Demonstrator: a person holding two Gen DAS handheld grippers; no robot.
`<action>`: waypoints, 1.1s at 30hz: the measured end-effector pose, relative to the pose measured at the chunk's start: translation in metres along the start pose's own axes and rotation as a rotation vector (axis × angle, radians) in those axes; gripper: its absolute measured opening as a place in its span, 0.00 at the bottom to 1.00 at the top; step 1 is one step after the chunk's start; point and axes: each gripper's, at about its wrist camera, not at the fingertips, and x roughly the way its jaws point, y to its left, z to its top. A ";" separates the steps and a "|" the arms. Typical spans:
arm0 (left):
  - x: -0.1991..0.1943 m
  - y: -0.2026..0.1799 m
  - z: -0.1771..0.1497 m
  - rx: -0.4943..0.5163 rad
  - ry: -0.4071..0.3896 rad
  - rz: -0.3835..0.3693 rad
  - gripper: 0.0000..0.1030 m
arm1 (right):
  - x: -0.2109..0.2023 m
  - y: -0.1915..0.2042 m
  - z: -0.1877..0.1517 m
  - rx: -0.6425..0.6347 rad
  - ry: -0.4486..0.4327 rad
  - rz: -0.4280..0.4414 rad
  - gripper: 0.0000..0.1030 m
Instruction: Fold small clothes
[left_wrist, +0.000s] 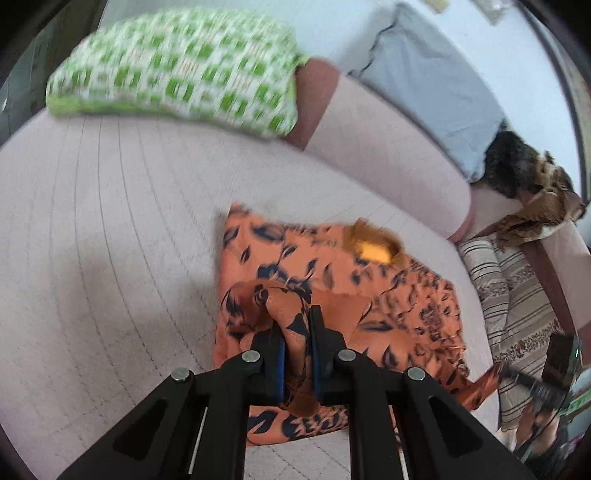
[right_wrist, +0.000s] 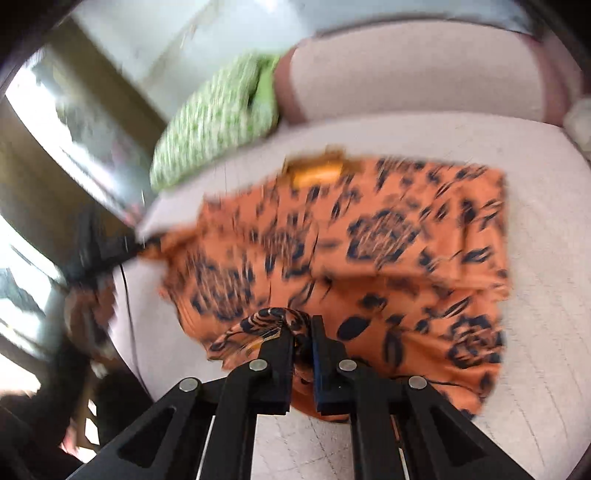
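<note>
A pale pink sofa seat (left_wrist: 110, 221) holds one orange garment with dark flower print (left_wrist: 332, 266), one green checked cushion (left_wrist: 177, 66) far left and one grey cushion (left_wrist: 424, 85) far right. Bare seat lies left of the garment. The left gripper (left_wrist: 297, 332) and right gripper (right_wrist: 303, 336) each pinch a bunched fold of it.

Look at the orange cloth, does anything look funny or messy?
A bit. The orange cloth lies rumpled on the sofa, each gripper pinching a bunched edge. That suits folding. Nothing looks torn or spilled, though blur hides detail.
</note>
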 end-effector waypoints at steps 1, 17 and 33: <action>-0.008 -0.002 0.003 0.000 -0.022 -0.008 0.10 | -0.015 -0.007 0.008 0.029 -0.049 0.009 0.08; 0.108 0.024 0.076 -0.106 0.090 0.172 0.53 | 0.063 -0.169 0.114 0.273 -0.122 -0.255 0.75; 0.101 0.006 -0.020 0.018 0.144 0.274 0.30 | 0.087 -0.139 0.042 0.246 0.017 -0.161 0.62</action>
